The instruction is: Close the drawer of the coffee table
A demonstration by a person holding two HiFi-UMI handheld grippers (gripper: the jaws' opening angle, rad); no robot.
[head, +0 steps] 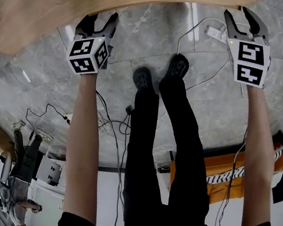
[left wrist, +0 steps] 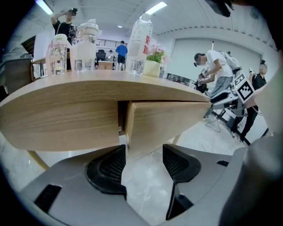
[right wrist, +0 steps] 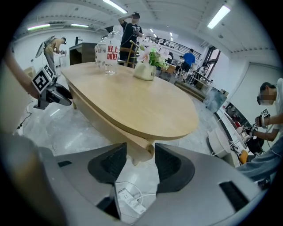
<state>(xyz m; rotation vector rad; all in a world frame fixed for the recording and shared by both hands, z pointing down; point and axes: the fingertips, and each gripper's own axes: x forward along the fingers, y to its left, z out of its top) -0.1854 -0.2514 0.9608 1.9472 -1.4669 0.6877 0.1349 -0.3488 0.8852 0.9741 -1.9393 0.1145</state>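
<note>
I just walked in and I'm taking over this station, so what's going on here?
A person stands at a wooden coffee table with a gripper in each hand. The left hand-held gripper is aimed at the drawer, which sticks out a little from the table's side and is not yet pushed shut. The right hand-held gripper points at the table's end. Both have their jaws apart with nothing between them.

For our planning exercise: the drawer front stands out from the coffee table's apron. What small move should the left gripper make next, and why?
Probably ease the left gripper forward against the drawer front. Its jaws stand open and empty just short of that front, which juts out past the apron beside it.
</note>
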